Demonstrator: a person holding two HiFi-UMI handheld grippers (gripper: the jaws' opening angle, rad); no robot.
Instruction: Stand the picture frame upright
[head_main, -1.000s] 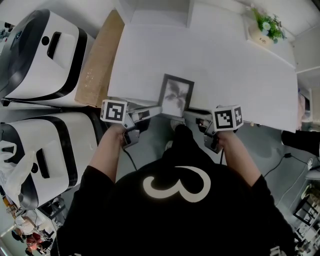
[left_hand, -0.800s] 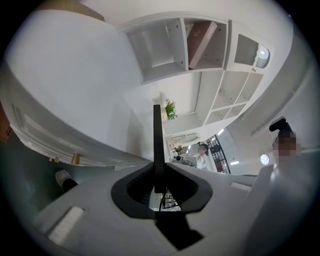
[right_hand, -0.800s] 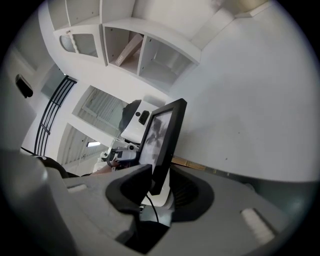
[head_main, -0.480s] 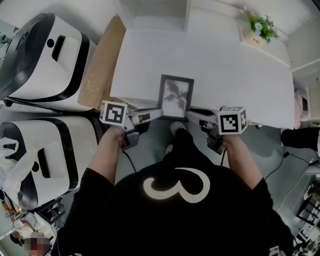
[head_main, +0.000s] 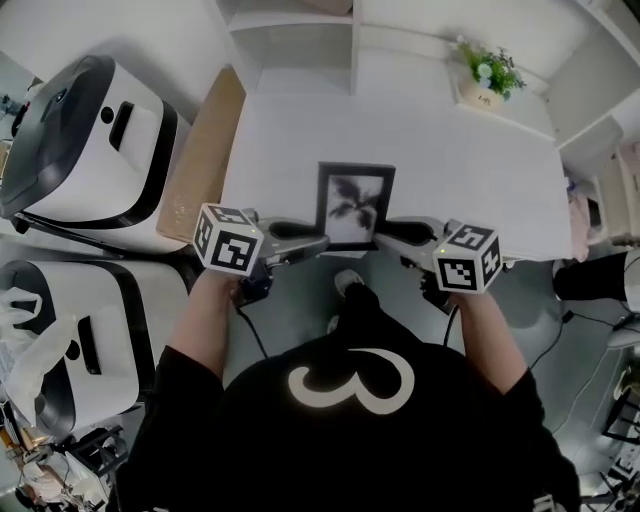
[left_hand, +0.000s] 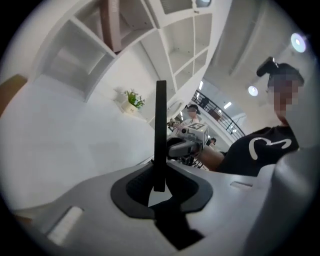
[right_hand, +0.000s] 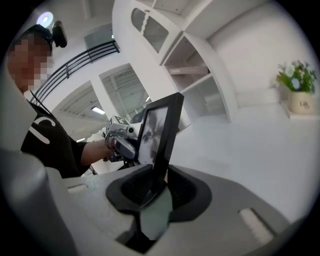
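Note:
A black picture frame (head_main: 355, 203) with a grey leaf print is held tilted up over the near edge of the white table (head_main: 460, 160). My left gripper (head_main: 320, 241) is shut on its lower left edge. In the left gripper view the frame (left_hand: 160, 125) shows edge-on, a thin dark bar between the pads. My right gripper (head_main: 386, 232) is shut on the lower right edge; its jaws have just been closing with the frame (right_hand: 161, 131) between them. Each gripper view shows the other gripper beyond the frame: the right gripper (left_hand: 192, 142) and the left gripper (right_hand: 120, 139).
A potted plant (head_main: 484, 74) stands at the table's far right corner. White shelves (head_main: 300, 30) rise behind the table. A cardboard sheet (head_main: 203, 140) leans along the table's left side, with two large white machines (head_main: 90, 140) beyond it. Grey floor lies below me.
The frame has gone from lying flat at the table's edge to tilted up toward standing. Both grippers have risen and rolled with it, still at its lower corners.

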